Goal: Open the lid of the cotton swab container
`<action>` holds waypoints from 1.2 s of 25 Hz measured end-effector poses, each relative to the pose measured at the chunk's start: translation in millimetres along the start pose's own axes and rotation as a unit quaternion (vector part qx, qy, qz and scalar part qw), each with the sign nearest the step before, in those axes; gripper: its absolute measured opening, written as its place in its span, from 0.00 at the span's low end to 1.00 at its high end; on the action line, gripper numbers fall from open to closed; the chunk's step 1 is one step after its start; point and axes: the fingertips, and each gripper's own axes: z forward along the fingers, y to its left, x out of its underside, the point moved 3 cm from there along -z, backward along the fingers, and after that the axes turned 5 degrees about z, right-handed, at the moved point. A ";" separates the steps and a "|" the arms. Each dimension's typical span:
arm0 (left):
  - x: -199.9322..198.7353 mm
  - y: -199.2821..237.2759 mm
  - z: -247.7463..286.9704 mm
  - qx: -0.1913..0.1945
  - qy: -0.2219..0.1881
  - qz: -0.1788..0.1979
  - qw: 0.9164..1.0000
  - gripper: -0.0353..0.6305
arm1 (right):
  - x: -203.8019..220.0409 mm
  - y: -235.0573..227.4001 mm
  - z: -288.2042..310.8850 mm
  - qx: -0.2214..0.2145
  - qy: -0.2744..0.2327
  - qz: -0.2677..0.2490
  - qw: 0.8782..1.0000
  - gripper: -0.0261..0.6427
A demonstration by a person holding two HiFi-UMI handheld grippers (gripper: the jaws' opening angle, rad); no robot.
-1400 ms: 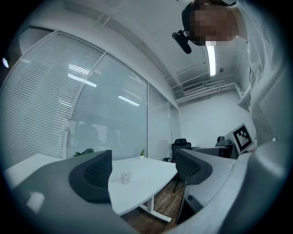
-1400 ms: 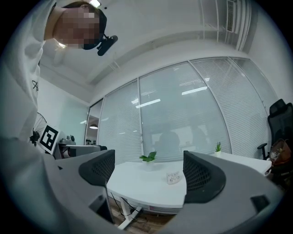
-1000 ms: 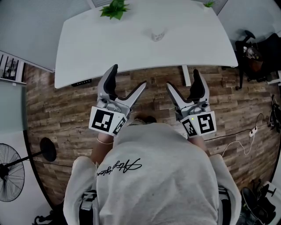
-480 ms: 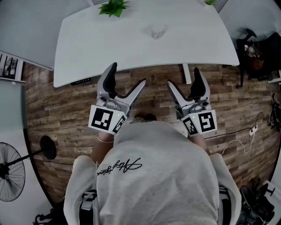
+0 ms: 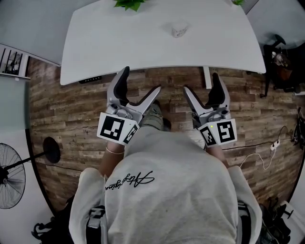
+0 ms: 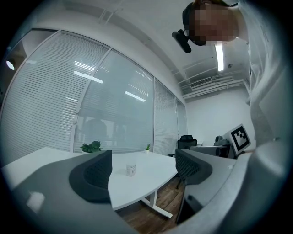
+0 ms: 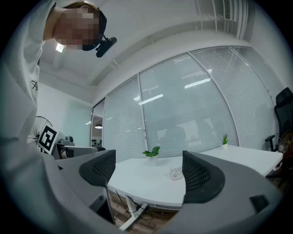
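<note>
The cotton swab container (image 5: 179, 30) is a small white lidded tub standing on the far half of the white table (image 5: 119, 43). It shows small between the jaws in the left gripper view (image 6: 131, 170) and the right gripper view (image 7: 176, 173). My left gripper (image 5: 141, 81) and right gripper (image 5: 202, 83) are held side by side over the wooden floor, just short of the table's near edge. Both stand open and hold nothing, far from the container. The same shows for the left gripper (image 6: 144, 171) and the right gripper (image 7: 147, 172) in their own views.
A potted plant (image 5: 131, 4) sits at the table's far edge, and a smaller one (image 7: 224, 138) stands at its right corner. A floor fan (image 5: 9, 178) stands at the left. An office chair (image 5: 281, 57) and a cable with a power strip (image 5: 274, 143) are at the right.
The person has stepped a little closer to the table, and a foot now shows between the grippers. Both grippers stay open and keep their pose.
</note>
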 end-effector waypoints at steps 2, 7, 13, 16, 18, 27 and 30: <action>0.1 4.7 0.5 -0.003 -0.001 0.000 1.000 0.68 | 1.6 0.7 5.0 -0.003 0.002 -0.001 1.000 0.69; 0.1 12.3 10.5 0.000 -0.006 0.003 1.000 0.68 | 0.6 -2.6 15.2 -0.002 -0.001 -0.003 1.000 0.69; 2.6 27.1 35.9 0.016 -0.008 0.000 1.000 0.68 | -1.8 -16.2 35.4 0.008 -0.002 -0.008 1.000 0.69; 3.7 35.4 53.7 0.030 -0.006 0.001 1.000 0.68 | -4.3 -25.7 48.7 0.015 -0.003 -0.010 1.000 0.69; 3.8 42.0 66.3 0.039 -0.004 0.002 0.999 0.68 | -6.6 -31.5 58.6 0.019 -0.002 -0.013 1.000 0.69; 1.1 81.4 122.5 0.061 -0.003 0.007 0.998 0.68 | -16.4 -59.3 118.9 0.024 -0.008 -0.017 1.000 0.69; 1.2 93.0 134.5 0.066 -0.006 0.007 0.998 0.68 | -17.1 -64.2 134.5 0.026 -0.011 -0.019 0.999 0.69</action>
